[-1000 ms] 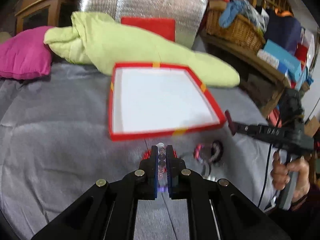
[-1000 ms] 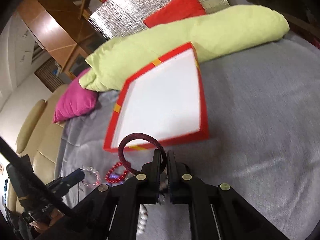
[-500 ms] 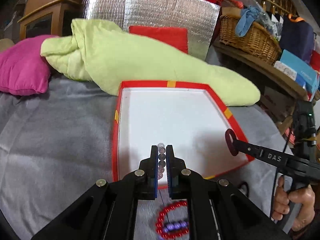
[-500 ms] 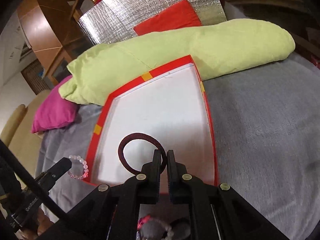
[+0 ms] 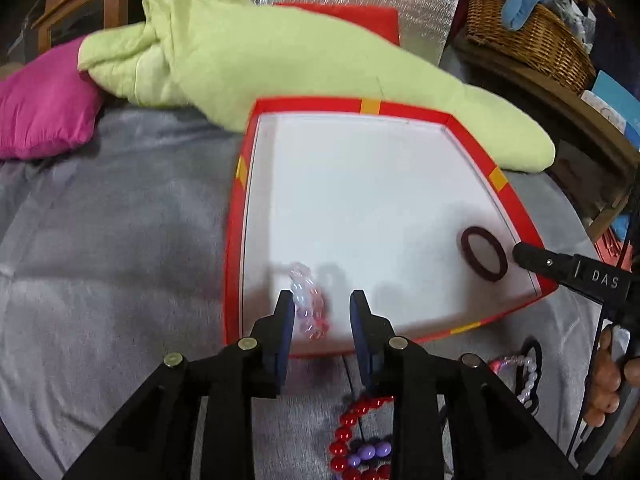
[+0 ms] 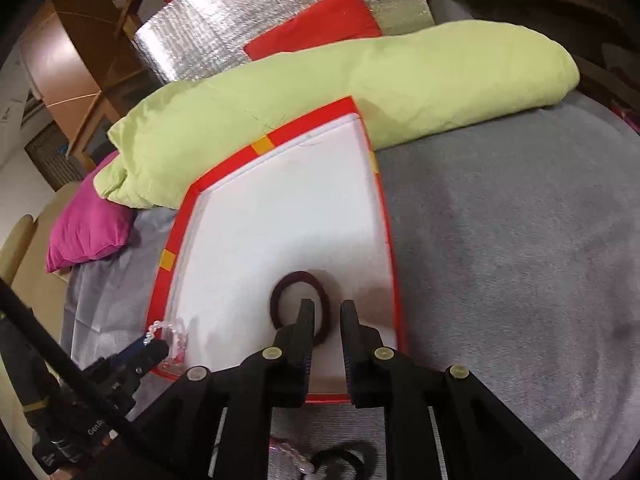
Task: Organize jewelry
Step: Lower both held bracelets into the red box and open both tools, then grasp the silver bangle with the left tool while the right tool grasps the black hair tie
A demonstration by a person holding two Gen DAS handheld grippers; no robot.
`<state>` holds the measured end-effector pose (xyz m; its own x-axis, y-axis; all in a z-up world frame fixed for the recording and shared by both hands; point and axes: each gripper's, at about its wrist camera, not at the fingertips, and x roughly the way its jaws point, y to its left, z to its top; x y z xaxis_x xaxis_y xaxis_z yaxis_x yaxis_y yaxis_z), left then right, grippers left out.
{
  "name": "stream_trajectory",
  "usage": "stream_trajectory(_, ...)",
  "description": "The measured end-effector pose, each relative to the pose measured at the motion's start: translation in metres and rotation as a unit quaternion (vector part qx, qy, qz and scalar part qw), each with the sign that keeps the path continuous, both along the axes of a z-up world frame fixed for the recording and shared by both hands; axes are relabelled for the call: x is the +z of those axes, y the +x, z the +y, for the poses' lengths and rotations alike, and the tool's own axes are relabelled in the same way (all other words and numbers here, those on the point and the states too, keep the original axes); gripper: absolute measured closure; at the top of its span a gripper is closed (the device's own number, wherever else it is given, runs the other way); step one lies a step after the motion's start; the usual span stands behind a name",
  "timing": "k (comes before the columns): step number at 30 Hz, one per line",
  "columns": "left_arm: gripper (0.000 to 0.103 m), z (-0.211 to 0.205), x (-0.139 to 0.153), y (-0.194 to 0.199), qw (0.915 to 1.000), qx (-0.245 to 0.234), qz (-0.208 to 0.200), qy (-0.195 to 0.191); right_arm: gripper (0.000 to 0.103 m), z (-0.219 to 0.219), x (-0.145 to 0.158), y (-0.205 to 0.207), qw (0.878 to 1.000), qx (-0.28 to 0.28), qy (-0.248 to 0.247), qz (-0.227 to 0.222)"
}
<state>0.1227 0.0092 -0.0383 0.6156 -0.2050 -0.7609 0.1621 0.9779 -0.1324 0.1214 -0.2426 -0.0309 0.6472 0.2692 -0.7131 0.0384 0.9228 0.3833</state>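
A red-rimmed tray (image 5: 234,216) with a white floor lies on the grey blanket; it also shows in the right wrist view (image 6: 168,258). My left gripper (image 5: 322,306) is open over the tray's near left corner, with a pink and clear bead bracelet (image 5: 306,306) blurred between its fingers, loose. My right gripper (image 6: 324,312) is open over the tray's near right corner. A dark maroon hair band (image 6: 300,300) lies on the tray floor just ahead of it, also seen in the left wrist view (image 5: 483,253).
More jewelry lies on the blanket in front of the tray: a red bead bracelet (image 5: 352,436) with purple beads, and a white bead bracelet (image 5: 528,376) on a black band. A green pillow (image 5: 280,60) and a pink cushion (image 5: 40,100) lie behind the tray. A wicker basket (image 5: 528,32) stands at the back right.
Both grippers moved forward over the tray and opened. The bead bracelet left the left gripper's grip and the maroon hair band left the right gripper's grip and lies on the tray.
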Motion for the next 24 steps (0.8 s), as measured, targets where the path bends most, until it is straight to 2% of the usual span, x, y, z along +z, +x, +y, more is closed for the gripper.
stream_trajectory(1, 0.074, -0.001, -0.003, -0.001, 0.9999, -0.001, 0.010, 0.006, 0.088, -0.001, -0.001, 0.000, 1.000, -0.001, 0.001, 0.005)
stream_trajectory(4, 0.074, -0.005, -0.003, -0.005, 0.9998, -0.006, 0.004, 0.018, 0.087, -0.005, -0.005, 0.002, 1.000, 0.003, 0.007, 0.027)
stream_trajectory(13, 0.075, -0.008, 0.000, -0.020, 0.9995, -0.018, 0.025, 0.004, 0.087, -0.007, -0.008, -0.001, 0.998, 0.011, -0.005, 0.066)
stream_trajectory(17, 0.075, -0.016, 0.003, -0.032, 0.9993, -0.026, 0.021, 0.016, 0.087, -0.011, -0.007, -0.004, 0.997, 0.007, -0.001, 0.074)
stream_trajectory(19, 0.070, -0.016, 0.005, -0.034, 0.9993, -0.022, 0.014, 0.026, 0.087, -0.013, -0.006, -0.005, 0.997, 0.008, 0.006, 0.072)
stream_trajectory(20, 0.062, -0.014, 0.005, -0.034, 0.9993, -0.013, 0.012, 0.034, 0.087, -0.014, -0.003, -0.007, 0.998, 0.010, 0.009, 0.066)
stream_trajectory(21, 0.060, -0.011, 0.004, -0.034, 0.9989, 0.001, 0.008, 0.047, 0.087, -0.014, 0.000, -0.010, 0.998, 0.011, 0.011, 0.057)
stream_trajectory(24, 0.060, -0.006, 0.003, -0.035, 0.9982, 0.010, -0.001, 0.060, 0.087, -0.019, 0.009, -0.018, 0.999, 0.016, 0.023, 0.039)
